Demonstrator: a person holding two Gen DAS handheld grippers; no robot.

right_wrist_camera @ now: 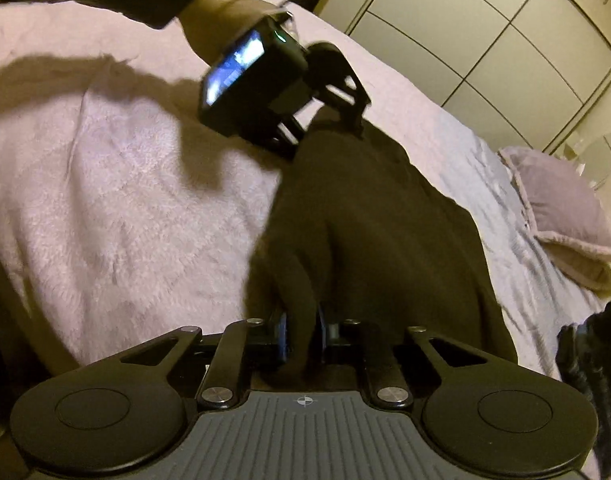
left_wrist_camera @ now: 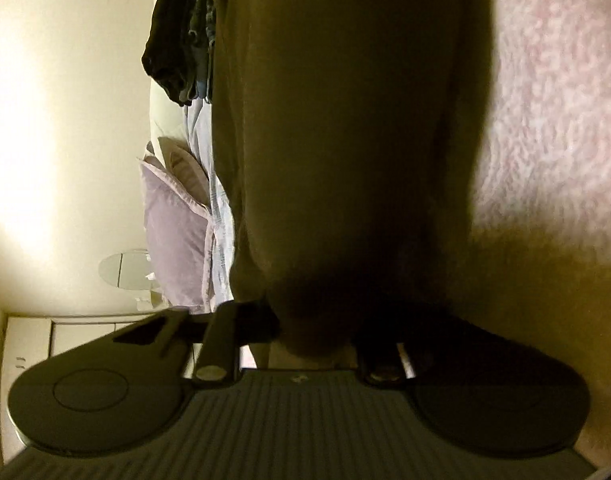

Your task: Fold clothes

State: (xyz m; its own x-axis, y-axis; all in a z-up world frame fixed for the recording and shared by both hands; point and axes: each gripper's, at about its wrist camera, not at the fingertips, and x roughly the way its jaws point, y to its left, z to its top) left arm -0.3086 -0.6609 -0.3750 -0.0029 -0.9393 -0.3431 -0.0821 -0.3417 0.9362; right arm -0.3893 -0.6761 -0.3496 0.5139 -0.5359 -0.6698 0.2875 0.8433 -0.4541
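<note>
My right tool [right_wrist_camera: 301, 336] pinches a ridge of the dark garment [right_wrist_camera: 369, 208] between its blue pads [right_wrist_camera: 282, 334], right at my wrist camera. My left tool [left_wrist_camera: 313, 344] is harder to read: the cloth bunches over its tips and hides them in its own view, but they seem pressed nearly together on a fold of the same garment, and from the right side I see that tool [right_wrist_camera: 329, 96] at the far end of the cloth, its nose buried in it.

I judge this the grasp that opens a fold: both ends of the garment are taken and it lies stretched between my tools along the pink blanket [right_wrist_camera: 105, 208], which covers the bed. The next move, as I see it, calls for lifting both ends together, keeping the cloth taut and level, and carrying one edge over onto the other without letting either pinch slip.

Beyond the garment the blanket gives way to a pale sheet [right_wrist_camera: 485, 184], then a lilac pillow [right_wrist_camera: 561, 200]. A heap of dark clothes [left_wrist_camera: 177, 40] waits further up the bed, and wardrobe doors [right_wrist_camera: 465, 32] close the room behind.
</note>
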